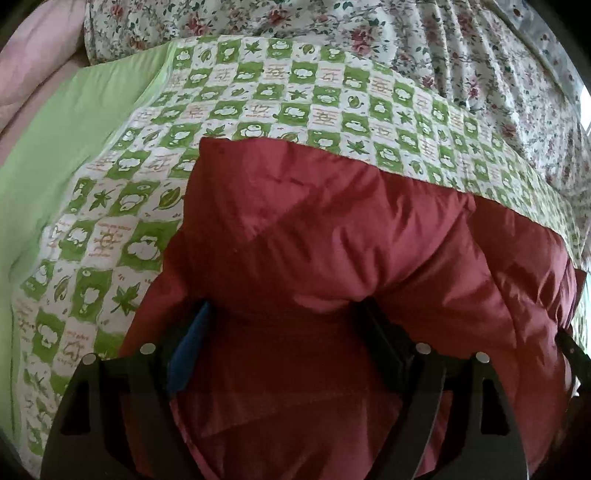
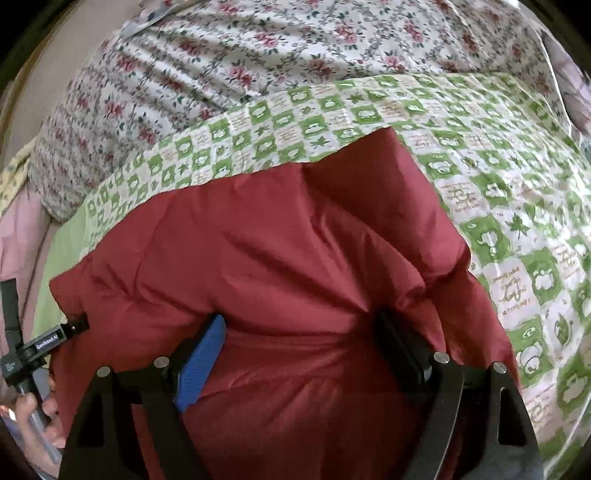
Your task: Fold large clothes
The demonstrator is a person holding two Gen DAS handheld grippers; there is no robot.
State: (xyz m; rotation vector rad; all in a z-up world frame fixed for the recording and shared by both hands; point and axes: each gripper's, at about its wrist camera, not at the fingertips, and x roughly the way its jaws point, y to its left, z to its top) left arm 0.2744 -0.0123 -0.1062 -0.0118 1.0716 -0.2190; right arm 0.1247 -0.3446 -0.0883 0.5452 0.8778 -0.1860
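A bed is filling the room here, its green checked quilt (image 1: 258, 107) lying spread under everything, and on that quilt the red padded garment (image 1: 332, 236) is resting in a puffy, creased heap, covering the near part of the quilt and leaving the checked cloth showing beyond its far edge and off to both sides.

The left tool (image 1: 284, 332) is biting into the near edge of the garment, its jaws standing fairly wide with a thick roll of red fabric bunched between them; the blue pad (image 1: 188, 350) on one finger is pressing against the cloth. The right tool (image 2: 299, 343) is gripping the same garment the same way, jaws spread around a fat fold, its blue pad (image 2: 203, 365) lying against the red fabric.

In the right wrist view, the person's left hand (image 2: 37, 410) is showing beside the garment's edge, holding the other tool's handle.

Beyond the garment, past the far edge of the quilt, a floral sheet (image 1: 406, 33) is lying rumpled. A plain green border (image 1: 74, 133) is running along the quilt's side, with pink bedding (image 1: 33, 62) past it.
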